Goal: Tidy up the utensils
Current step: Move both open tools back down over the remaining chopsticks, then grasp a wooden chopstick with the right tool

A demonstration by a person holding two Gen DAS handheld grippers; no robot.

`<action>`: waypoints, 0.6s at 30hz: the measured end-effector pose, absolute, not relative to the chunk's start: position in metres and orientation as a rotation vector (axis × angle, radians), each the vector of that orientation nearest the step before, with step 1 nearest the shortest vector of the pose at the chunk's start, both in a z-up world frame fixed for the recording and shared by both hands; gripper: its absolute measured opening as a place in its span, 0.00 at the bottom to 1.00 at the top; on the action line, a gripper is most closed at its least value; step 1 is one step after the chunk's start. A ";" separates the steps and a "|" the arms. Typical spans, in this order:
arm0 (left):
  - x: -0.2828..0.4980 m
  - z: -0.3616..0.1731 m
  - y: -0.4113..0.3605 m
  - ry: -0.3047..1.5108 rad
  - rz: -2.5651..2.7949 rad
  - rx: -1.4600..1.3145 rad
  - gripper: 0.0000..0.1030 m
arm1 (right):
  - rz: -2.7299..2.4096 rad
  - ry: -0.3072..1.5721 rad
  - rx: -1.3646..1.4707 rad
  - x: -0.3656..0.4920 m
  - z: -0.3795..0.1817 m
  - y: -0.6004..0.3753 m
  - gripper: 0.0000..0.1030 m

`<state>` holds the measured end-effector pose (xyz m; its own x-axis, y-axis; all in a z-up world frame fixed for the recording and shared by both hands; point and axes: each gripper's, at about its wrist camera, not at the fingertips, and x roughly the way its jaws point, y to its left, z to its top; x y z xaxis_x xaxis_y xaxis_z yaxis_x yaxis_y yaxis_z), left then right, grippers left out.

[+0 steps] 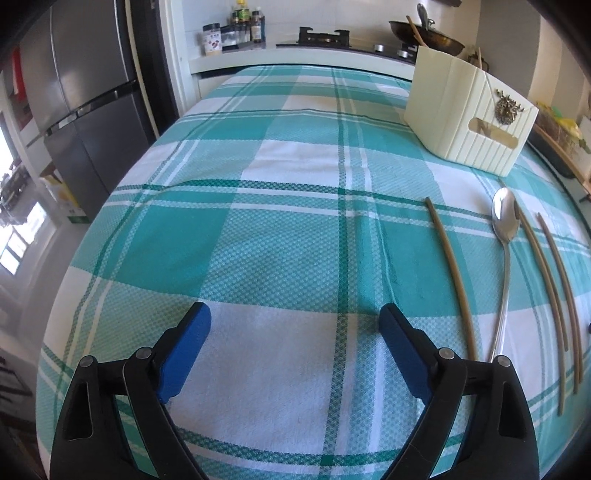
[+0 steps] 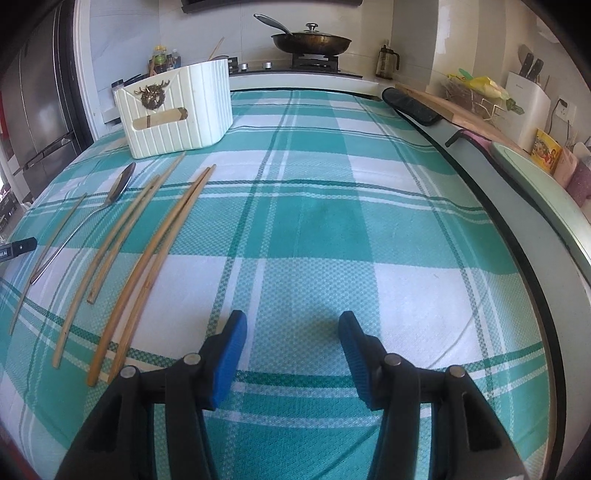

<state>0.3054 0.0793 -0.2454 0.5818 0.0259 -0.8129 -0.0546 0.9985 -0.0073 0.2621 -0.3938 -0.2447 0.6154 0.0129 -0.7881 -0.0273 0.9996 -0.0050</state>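
A steel spoon [image 1: 504, 221] [image 2: 120, 184] lies on the teal checked tablecloth [image 1: 295, 206] among several wooden chopsticks. One chopstick [image 1: 453, 277] lies left of the spoon and others lie right of it. In the right wrist view a pair of chopsticks [image 2: 155, 266] lies nearest my right gripper. A cream ribbed utensil holder [image 1: 469, 122] [image 2: 173, 110] stands upright beyond them. My left gripper [image 1: 295, 312] hovers wide open over bare cloth, left of the utensils. My right gripper [image 2: 292, 317] is open and holds nothing, just right of the chopsticks.
Beyond the table is a stove with a lidded pan [image 2: 312, 40] and spice bottles [image 1: 240, 29]. A grey fridge [image 1: 92, 110] stands at the left. A cutting board [image 2: 461, 107] and knife block [image 2: 524, 99] line the right counter past the table's edge.
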 end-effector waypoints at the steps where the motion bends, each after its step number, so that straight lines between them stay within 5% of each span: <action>1: 0.306 -0.246 0.079 0.952 0.042 -0.033 0.94 | 0.020 0.906 -0.023 0.262 -0.245 -0.393 0.51; 18: 0.289 -0.212 0.016 0.856 -0.134 0.101 0.95 | 0.022 0.905 -0.018 0.264 -0.246 -0.392 0.52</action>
<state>0.2893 0.0165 -0.2122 0.6481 -0.0774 -0.7576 0.1582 0.9868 0.0344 0.2636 -0.3925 -0.2459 0.6173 0.0118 -0.7867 -0.0266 0.9996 -0.0060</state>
